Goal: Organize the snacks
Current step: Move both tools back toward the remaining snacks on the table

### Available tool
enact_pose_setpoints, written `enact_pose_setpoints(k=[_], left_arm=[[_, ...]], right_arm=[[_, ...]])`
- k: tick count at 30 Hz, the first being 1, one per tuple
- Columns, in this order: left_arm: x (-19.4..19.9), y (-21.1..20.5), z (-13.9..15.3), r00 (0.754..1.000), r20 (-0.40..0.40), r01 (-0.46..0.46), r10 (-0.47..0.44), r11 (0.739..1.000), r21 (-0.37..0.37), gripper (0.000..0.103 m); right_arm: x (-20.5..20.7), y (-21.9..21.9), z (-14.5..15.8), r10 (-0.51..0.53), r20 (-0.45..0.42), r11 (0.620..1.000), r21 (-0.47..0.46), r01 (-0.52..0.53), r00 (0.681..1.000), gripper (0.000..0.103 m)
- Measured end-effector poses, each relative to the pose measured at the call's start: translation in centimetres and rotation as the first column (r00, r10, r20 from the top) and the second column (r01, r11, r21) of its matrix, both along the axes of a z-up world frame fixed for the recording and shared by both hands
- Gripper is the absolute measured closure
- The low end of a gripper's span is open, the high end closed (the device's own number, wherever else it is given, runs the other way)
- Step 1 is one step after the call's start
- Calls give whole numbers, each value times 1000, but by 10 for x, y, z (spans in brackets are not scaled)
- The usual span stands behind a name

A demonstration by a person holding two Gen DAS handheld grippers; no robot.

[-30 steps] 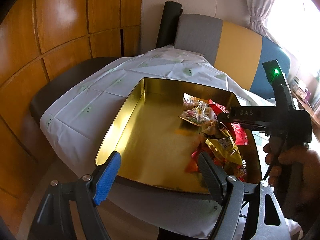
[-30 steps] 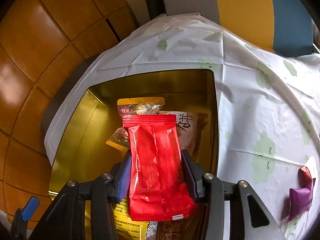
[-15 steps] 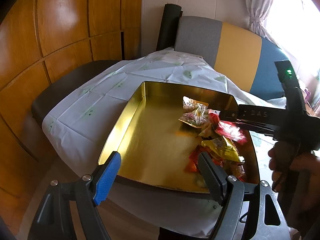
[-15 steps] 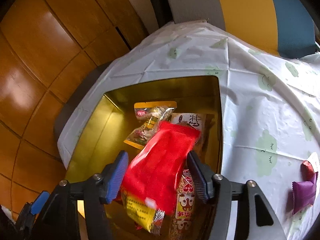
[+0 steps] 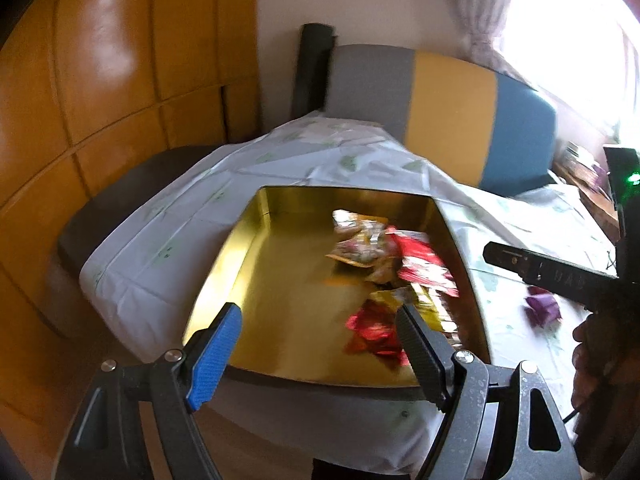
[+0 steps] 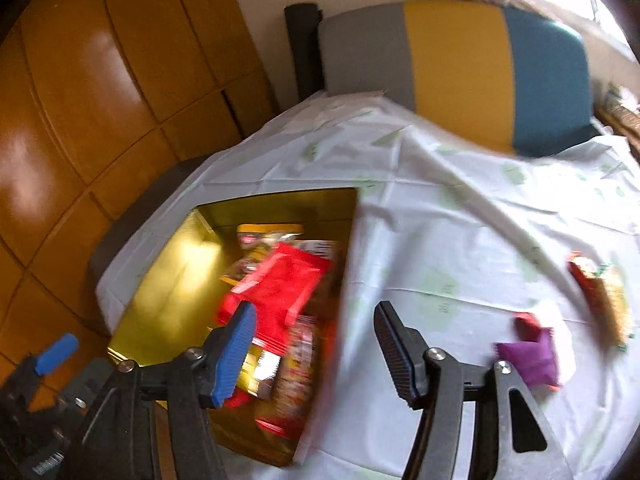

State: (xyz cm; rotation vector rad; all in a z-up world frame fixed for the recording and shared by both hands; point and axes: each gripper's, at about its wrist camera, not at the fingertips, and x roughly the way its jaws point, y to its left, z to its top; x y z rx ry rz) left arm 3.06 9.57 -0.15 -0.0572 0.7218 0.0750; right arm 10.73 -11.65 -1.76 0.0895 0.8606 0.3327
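A gold tin tray [image 5: 280, 280] sits on the white-clothed table and holds several snack packets along its right side. The red packet [image 6: 280, 292] lies on top of that pile and also shows in the left wrist view [image 5: 420, 268]. My right gripper [image 6: 314, 344] is open and empty above the tray's right rim. My left gripper [image 5: 320, 344] is open and empty at the tray's near edge. A purple packet [image 6: 528, 360] and a red-and-yellow packet [image 6: 600, 296] lie on the cloth to the right.
A grey, yellow and blue chair back [image 6: 452, 60] stands behind the table. Wooden wall panels [image 5: 100, 80] are on the left. The white tablecloth [image 6: 460, 220] covers the table. A dark bench seat [image 5: 120, 184] runs along the left.
My right gripper opened and let the red packet fall onto the pile in the tray. It then swung right and back. The left gripper stayed open at the tray's near edge.
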Motion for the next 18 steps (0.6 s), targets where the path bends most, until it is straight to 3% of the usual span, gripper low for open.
enact_pose_setpoints(k=[7, 10, 18], left_arm=[[1, -54, 12, 986, 20, 166, -168, 984, 70, 23], [3, -81, 14, 969, 10, 246, -248, 965, 90, 23], [11, -161, 5, 894, -57, 449, -445, 882, 144, 23]], right_arm=[[-21, -64, 2, -133, 33, 990, -50, 135, 991, 41], [-31, -92, 2, -199, 40, 978, -56, 201, 979, 41], [-58, -184, -4, -417, 14, 906, -67, 417, 909, 41]])
